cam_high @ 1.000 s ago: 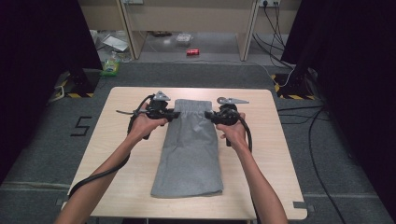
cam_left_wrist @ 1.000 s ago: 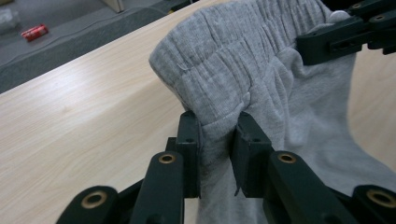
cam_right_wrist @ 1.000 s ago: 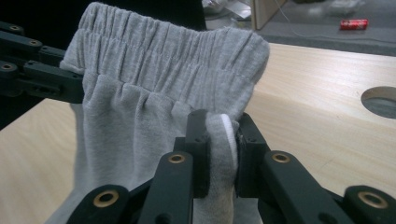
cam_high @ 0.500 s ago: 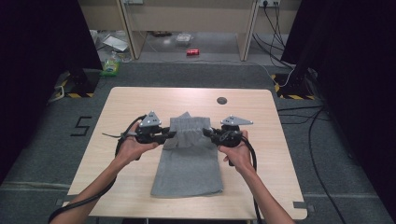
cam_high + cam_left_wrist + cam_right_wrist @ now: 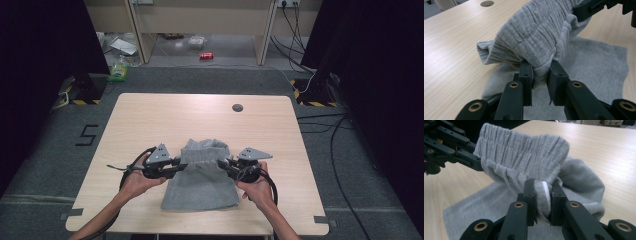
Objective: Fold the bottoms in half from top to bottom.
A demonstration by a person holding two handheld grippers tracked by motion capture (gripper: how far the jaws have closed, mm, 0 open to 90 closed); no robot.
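Note:
A grey knit garment (image 5: 202, 182) with a ribbed elastic waistband lies on the wooden table (image 5: 150, 120), its waistband end lifted and folded back toward the near edge. My left gripper (image 5: 176, 167) is shut on the left end of the waistband (image 5: 536, 37); its pads pinch the bunched fabric. The right gripper (image 5: 226, 165) is shut on the right end of the waistband (image 5: 524, 157), cloth squeezed between its pads. In the left gripper view my left gripper (image 5: 540, 75) faces the right one across the band; in the right gripper view my right gripper (image 5: 543, 195) faces the left one.
A round cable hole (image 5: 237, 107) sits near the table's far edge. Beyond the table stands a desk frame, with a red can (image 5: 206, 55) and litter on the floor. Black curtains hang at both sides. Cables trail on the floor at the right.
Both grippers have come toward the near edge with the waistband, folding the garment's top over its lower part. The far half of the table now lies bare.

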